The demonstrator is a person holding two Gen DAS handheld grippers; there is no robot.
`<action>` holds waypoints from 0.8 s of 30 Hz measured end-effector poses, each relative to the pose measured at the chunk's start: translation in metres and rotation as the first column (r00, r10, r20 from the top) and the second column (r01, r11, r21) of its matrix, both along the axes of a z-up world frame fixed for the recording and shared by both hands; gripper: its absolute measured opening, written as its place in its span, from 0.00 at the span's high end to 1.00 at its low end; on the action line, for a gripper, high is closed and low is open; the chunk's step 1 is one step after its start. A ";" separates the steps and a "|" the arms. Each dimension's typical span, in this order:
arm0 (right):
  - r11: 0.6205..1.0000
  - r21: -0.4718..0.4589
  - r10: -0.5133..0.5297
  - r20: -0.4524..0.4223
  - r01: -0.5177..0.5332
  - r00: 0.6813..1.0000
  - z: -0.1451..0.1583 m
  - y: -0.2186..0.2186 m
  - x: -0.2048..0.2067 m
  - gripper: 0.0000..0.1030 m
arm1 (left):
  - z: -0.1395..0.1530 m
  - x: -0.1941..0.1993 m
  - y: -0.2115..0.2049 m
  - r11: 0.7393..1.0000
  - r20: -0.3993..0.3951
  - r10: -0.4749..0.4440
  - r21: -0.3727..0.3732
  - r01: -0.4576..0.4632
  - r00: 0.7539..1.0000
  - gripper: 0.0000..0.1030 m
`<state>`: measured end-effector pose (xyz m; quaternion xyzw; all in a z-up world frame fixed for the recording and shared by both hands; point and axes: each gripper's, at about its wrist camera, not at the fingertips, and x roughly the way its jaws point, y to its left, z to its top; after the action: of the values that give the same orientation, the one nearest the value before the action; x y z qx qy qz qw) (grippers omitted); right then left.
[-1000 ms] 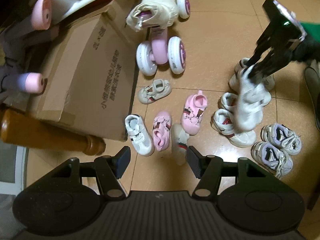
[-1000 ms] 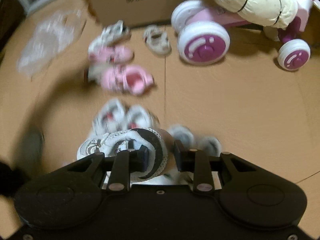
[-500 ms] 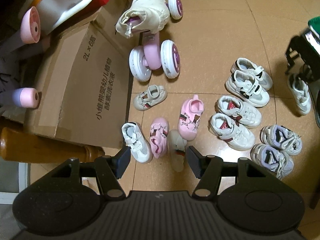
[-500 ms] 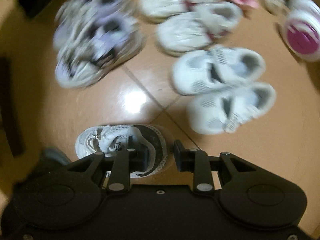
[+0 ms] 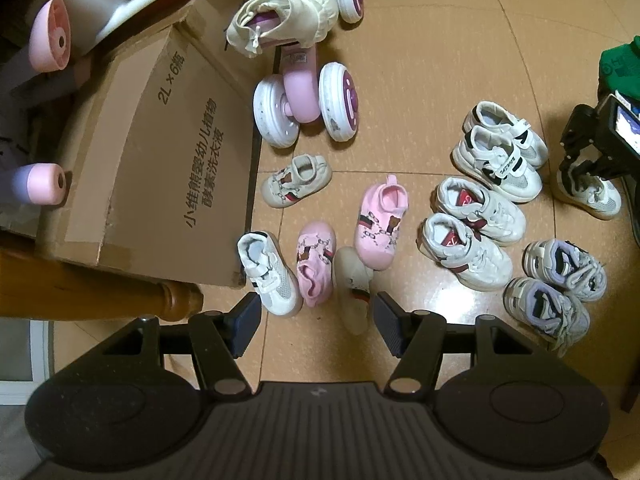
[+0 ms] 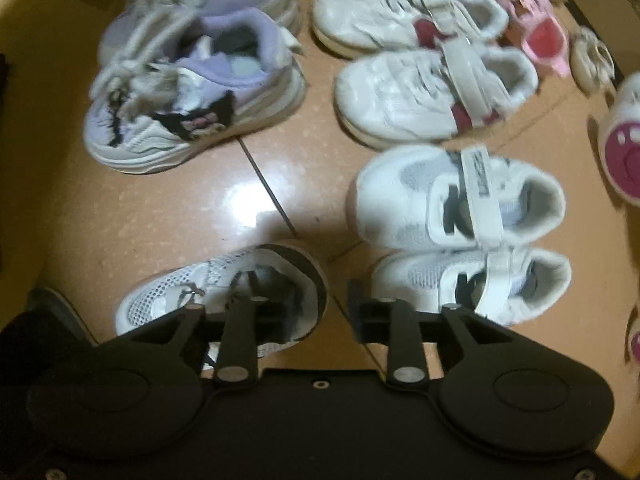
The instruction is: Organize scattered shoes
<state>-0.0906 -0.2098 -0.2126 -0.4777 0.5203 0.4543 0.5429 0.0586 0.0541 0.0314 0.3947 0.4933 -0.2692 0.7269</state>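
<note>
Right tool [image 6: 338,300] pinches white mesh sneaker's [image 6: 168,292] heel collar, sole on floor near strap-sneaker pair [image 6: 460,236]. Left tool [image 5: 316,322] spread, empty. Placing step; its mate [image 5: 268,272] waits far left.

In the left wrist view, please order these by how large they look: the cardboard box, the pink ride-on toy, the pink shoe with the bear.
1. cardboard box, clearly largest.
2. pink ride-on toy.
3. pink shoe with the bear, smallest.

All rest on the same floor, so nearness hardly changes this order.
</note>
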 end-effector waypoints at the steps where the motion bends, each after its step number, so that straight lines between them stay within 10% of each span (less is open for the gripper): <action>1: 0.999 -0.012 -0.034 -0.021 0.034 0.999 0.002 0.000 0.003 0.61 | 0.000 0.000 0.000 1.000 -0.001 0.002 0.000 -0.002 1.000 0.41; 10: 0.993 -0.047 -0.108 0.023 0.109 0.994 0.079 -0.003 0.025 0.46 | 0.002 0.008 0.020 0.996 0.010 0.084 -0.035 -0.083 0.996 0.41; 18: 0.883 0.184 -0.460 0.168 0.431 0.872 0.201 -0.022 0.071 0.22 | -0.025 0.031 0.076 0.939 -0.049 0.320 -0.119 -0.324 0.946 0.41; 21: 0.806 0.283 -0.573 0.156 0.519 0.805 0.235 -0.032 0.083 0.22 | -0.056 0.047 0.099 0.860 -0.109 0.472 -0.159 -0.484 0.875 0.41; 24: 0.821 0.269 -0.562 0.223 0.503 0.797 0.230 -0.028 0.094 0.22 | -0.077 0.060 0.121 0.722 -0.188 0.626 -0.226 -0.653 0.757 0.41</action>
<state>0.0030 -0.2381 0.0175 -0.3169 0.5006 0.2558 0.7639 0.1189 0.1754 -0.0456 0.0804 0.5913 -0.0871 0.7977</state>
